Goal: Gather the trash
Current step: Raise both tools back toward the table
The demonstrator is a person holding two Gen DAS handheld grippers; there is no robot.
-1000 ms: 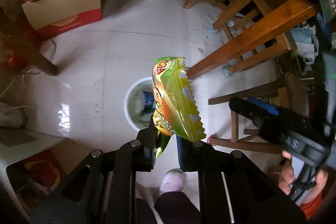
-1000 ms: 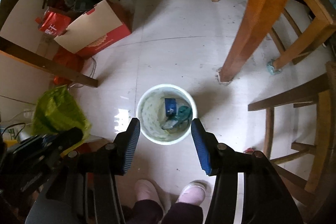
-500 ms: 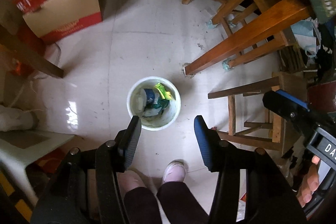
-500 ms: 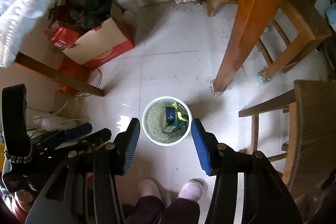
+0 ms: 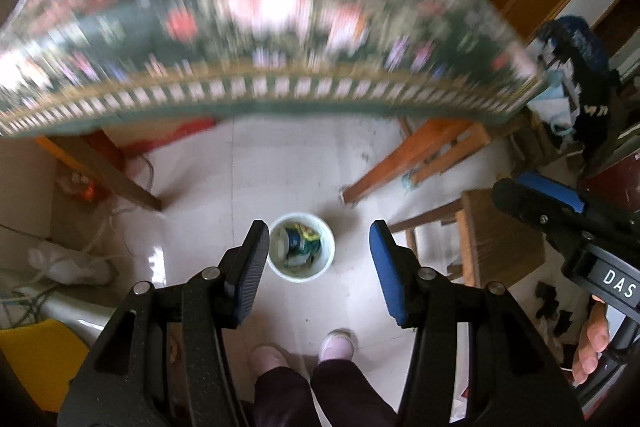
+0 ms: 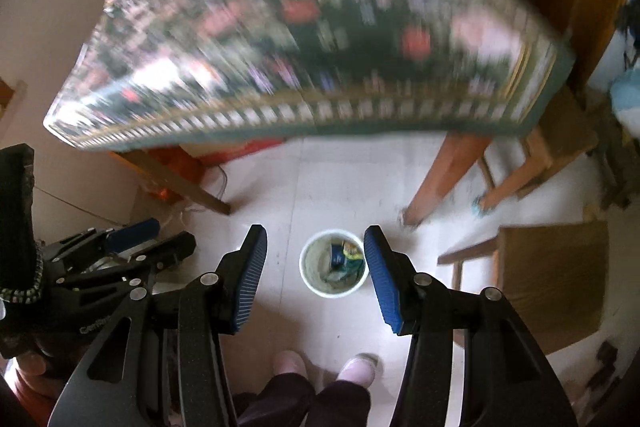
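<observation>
Trash bin (image 5: 301, 247) upright on floor — mouth up

left gripper (image 5: 316, 259): black frame, blue pads, silver screws | right gripper (image 6: 316, 261): same | dark trousers (image 5: 320, 395), pink slippers (image 5: 338, 343)

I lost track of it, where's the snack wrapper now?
In both wrist views the snack wrapper lies inside the white trash bin on the floor, beside the table leg, ahead of the person's feet.
</observation>
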